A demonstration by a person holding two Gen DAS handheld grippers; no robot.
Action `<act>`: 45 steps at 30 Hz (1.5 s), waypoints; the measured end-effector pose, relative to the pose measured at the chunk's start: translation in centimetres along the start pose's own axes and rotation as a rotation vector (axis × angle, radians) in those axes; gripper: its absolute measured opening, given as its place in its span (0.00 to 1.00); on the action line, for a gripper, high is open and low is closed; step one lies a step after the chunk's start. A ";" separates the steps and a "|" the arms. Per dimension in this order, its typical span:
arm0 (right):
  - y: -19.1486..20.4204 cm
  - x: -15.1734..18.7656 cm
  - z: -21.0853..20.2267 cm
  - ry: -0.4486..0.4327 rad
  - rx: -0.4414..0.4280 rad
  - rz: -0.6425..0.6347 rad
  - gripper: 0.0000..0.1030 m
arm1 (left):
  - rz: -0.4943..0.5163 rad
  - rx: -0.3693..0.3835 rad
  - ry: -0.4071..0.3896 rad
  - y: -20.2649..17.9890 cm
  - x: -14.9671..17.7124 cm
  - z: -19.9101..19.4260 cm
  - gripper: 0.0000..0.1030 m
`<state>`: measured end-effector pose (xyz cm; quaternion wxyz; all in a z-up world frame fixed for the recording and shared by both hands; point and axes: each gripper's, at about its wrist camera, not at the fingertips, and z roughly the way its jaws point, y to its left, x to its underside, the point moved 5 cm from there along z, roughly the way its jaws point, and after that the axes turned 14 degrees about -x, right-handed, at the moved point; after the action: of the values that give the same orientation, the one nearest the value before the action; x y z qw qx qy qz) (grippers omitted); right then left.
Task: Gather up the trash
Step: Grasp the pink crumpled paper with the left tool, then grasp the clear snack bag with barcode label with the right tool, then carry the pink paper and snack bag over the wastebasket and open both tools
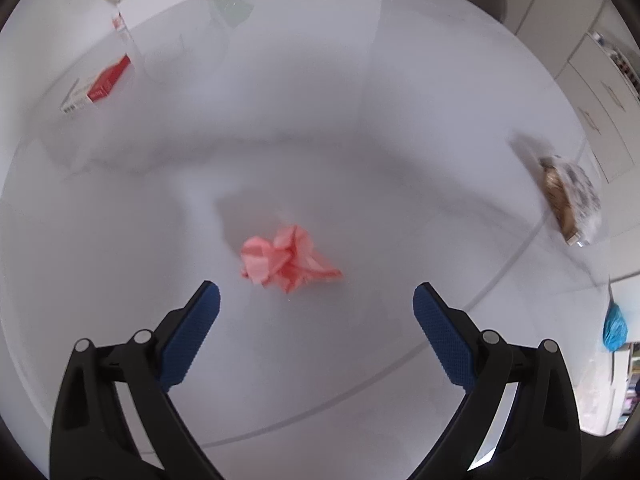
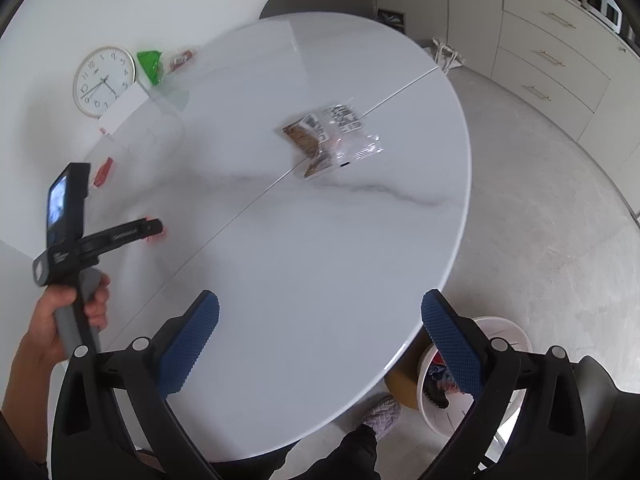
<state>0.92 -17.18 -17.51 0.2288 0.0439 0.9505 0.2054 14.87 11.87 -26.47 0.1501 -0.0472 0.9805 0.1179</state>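
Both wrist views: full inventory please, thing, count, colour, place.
paper wad: 1, pink, table middle, ahead of the left gripper
snack wrapper: 1, clear and brown, table's far side
small box: 1, red and white, table's left
clock: 1, white, table's far left
bag: 1, green, beside clock
table: 1, white marble
bin: 1, white, floor beside table
left gripper: open
right gripper: open
hand: 1, holding left gripper

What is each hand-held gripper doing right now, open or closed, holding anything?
Left hand-held gripper: open, empty, just short of the crumpled pink paper.
Right hand-held gripper: open, empty, over the table.
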 end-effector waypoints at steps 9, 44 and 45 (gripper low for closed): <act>-0.7 -0.8 1.9 0.056 0.014 0.001 0.98 | -0.032 -0.018 0.017 -0.3 -0.6 2.5 0.55; -3.1 -13.2 18.0 0.242 0.140 -0.256 0.58 | 0.119 0.010 -0.125 -2.1 -0.6 -6.1 0.40; -3.1 -12.7 17.5 0.239 0.126 -0.252 0.56 | 0.128 0.015 -0.129 -2.2 -0.5 -6.4 0.40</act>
<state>20.22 -15.76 -27.65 0.1347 -0.0859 0.9800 0.1187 13.80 8.17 -20.93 0.2056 0.0244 0.9706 0.1227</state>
